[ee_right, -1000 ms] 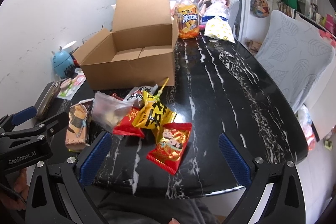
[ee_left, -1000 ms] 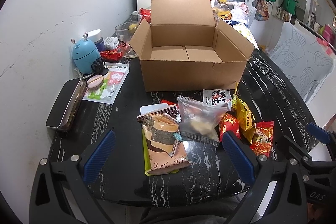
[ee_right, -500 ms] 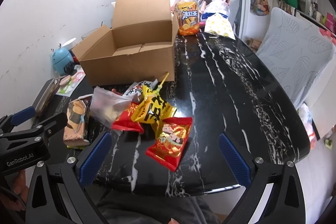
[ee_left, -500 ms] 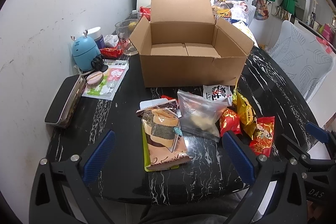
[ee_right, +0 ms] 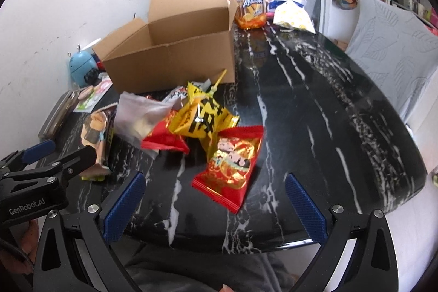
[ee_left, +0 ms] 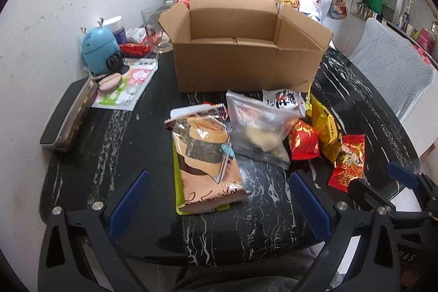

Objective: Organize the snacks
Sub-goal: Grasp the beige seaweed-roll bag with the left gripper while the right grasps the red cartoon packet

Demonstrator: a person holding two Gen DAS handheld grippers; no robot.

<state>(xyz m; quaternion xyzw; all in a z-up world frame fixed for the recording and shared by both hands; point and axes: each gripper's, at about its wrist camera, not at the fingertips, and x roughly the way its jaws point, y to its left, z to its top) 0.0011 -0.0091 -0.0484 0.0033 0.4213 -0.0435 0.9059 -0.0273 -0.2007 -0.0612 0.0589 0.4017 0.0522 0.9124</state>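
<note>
**Two black handheld grippers, blue pads, grey trousers below**

Here is the left black plastic two-finger gripper (ee_left: 219,200): angular black arms with triangular cut-outs, silver round screws at the joints, and ribbed blue rubber pads (ee_left: 128,203) lining each finger. The right black plastic two-finger gripper (ee_right: 215,203) is built the same way, blue textured pads (ee_right: 306,207) and shiny screws. From the right wrist view, the left unit's body carries white "GenRobot.AI" lettering, and a dark cable runs beneath it. A hand (ee_right: 20,251) shows partly at the edge. Grey fabric, likely trousers (ee_right: 197,270), fills the bottom.
</note>
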